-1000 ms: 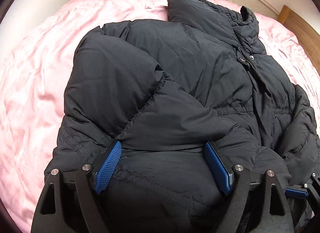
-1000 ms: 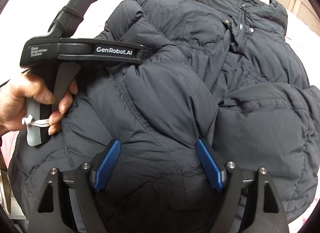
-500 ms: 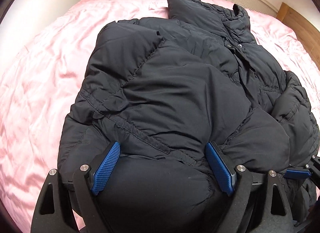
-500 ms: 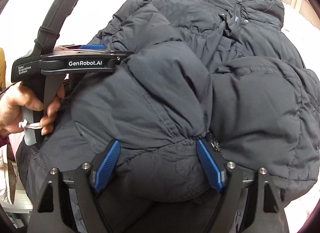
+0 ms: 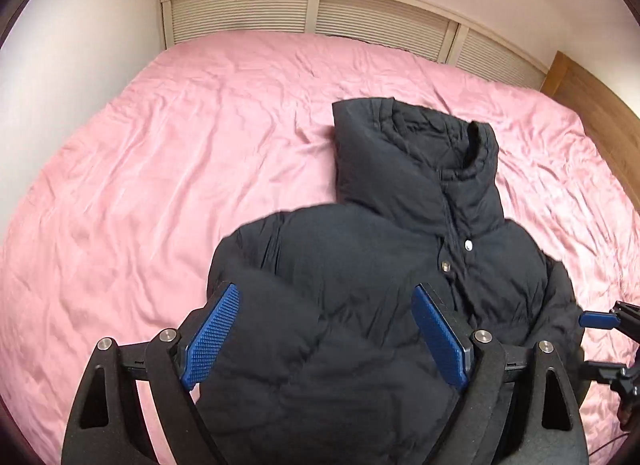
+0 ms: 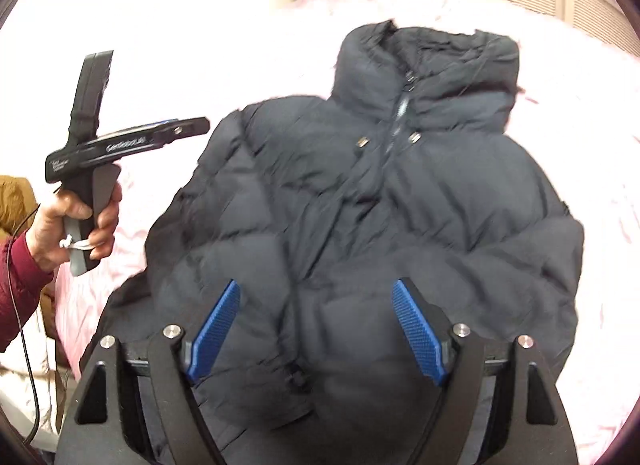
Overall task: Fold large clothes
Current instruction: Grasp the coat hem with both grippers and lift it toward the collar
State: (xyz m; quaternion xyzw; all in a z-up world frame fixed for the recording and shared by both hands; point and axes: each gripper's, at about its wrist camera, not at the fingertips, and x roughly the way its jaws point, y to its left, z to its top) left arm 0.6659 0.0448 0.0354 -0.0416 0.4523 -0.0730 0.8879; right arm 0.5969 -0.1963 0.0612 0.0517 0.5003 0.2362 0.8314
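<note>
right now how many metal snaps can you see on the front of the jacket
2 in the left wrist view: an upper snap and a lower snap, both beside the zip below the collar of the jacket. Others may be hidden in folds or lower down under the puffy fabric.

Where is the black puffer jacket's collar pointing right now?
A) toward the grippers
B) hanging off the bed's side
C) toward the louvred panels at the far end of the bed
C: the black puffer jacket lies on the pink sheet with its collar at the far end, toward the louvred panels.
</note>
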